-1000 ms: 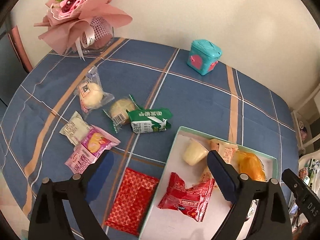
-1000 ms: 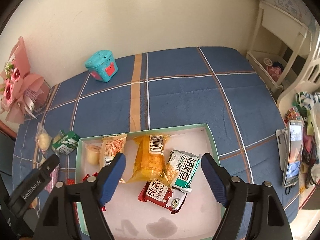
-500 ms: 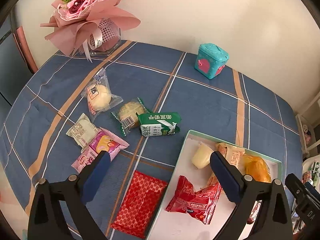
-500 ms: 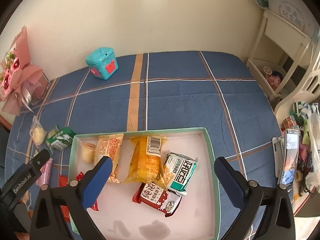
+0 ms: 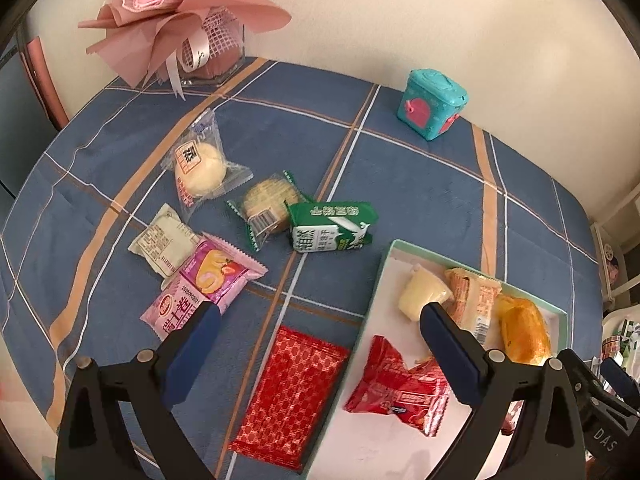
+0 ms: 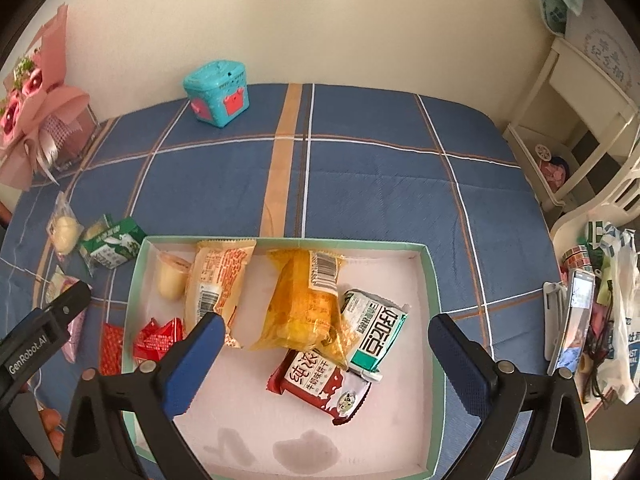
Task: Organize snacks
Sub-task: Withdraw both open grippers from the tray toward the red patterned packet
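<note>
A shallow box with a green rim [image 6: 434, 280] lies on the blue checked cloth. Inside it lie a yellow packet [image 6: 304, 304], a green-and-white packet [image 6: 376, 330], a dark red packet [image 6: 320, 384], an orange packet [image 6: 218, 280], a pale cup [image 6: 170, 278] and a red wrapper [image 5: 400, 384]. My right gripper [image 6: 324, 330] hangs open above the box, nothing between its fingers. My left gripper [image 5: 316, 320] is open over the cloth at the box's left edge [image 5: 374, 304], above a red patterned packet [image 5: 292, 392]. Several loose snacks lie left of it: a green milk carton [image 5: 332, 226], a pink packet [image 5: 204, 288], a round bun [image 5: 200, 170].
A teal toy box [image 5: 432, 104] stands near the wall. A pink bouquet [image 5: 180, 12] fills the far left corner. In the right wrist view a phone [image 6: 574, 320] and bags lie off the table's right side, by a white shelf [image 6: 576, 120].
My right gripper's jaws have spread wider over the box. Both views have shifted slightly; the snacks lie where they were.
</note>
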Demonstrator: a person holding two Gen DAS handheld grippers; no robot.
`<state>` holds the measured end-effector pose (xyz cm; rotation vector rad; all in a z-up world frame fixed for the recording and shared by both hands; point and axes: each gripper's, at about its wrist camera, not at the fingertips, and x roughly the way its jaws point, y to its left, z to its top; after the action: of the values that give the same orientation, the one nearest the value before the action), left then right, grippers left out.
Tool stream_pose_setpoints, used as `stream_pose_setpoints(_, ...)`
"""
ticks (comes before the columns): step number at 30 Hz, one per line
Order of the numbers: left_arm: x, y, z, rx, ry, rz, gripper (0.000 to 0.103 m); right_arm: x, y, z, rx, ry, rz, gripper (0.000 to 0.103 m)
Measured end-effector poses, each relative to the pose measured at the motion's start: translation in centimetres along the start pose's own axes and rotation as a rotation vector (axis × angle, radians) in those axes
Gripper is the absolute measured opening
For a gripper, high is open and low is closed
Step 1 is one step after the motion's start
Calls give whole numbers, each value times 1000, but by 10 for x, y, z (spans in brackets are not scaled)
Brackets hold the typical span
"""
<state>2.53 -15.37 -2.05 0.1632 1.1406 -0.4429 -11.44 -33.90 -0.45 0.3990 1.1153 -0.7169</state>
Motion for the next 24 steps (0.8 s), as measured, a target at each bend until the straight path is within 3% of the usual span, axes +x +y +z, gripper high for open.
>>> stream_pose_setpoints(14,-2,23,8,83,-4,46,100,3,37,-3,-50,25,-18,103)
stream_pose_setpoints(24,-15,68,23,52,-27,54,100,-3,81,1,-75,4,22,103)
